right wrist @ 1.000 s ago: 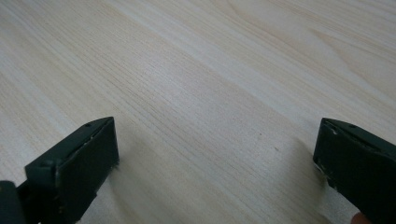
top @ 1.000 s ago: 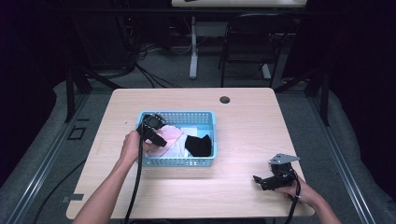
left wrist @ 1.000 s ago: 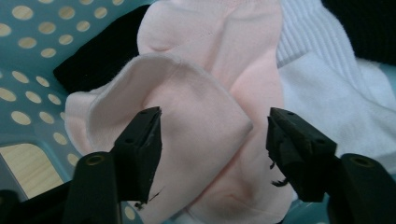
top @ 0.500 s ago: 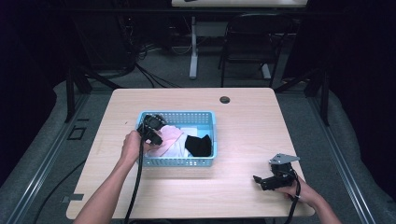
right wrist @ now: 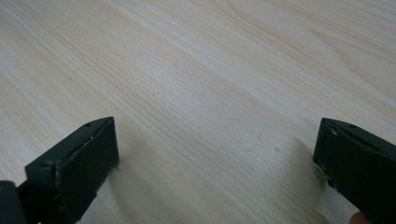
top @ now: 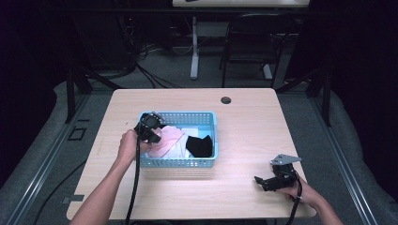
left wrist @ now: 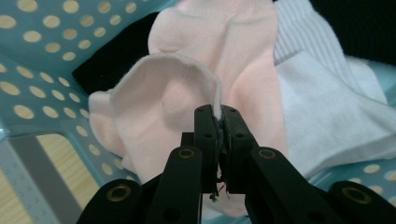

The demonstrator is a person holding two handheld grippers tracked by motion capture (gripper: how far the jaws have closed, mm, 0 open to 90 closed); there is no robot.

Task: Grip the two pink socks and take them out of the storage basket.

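Since the left gripper [left wrist: 218,122] has just been closing and now pinches the hem of the soft pink cloth [left wrist: 187,88] inside the perforated blue plastic basket [top: 202,119], grabbing looks done, so next probably lift it out; right gripper [right wrist: 215,158] sits spread on the pale wooden table [right wrist: 210,70].

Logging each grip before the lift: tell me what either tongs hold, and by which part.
The left tongs, whose jaws have just been closing, pinch the pink sock by the rim of its opening. The right tongs are open over the table, holding nothing.
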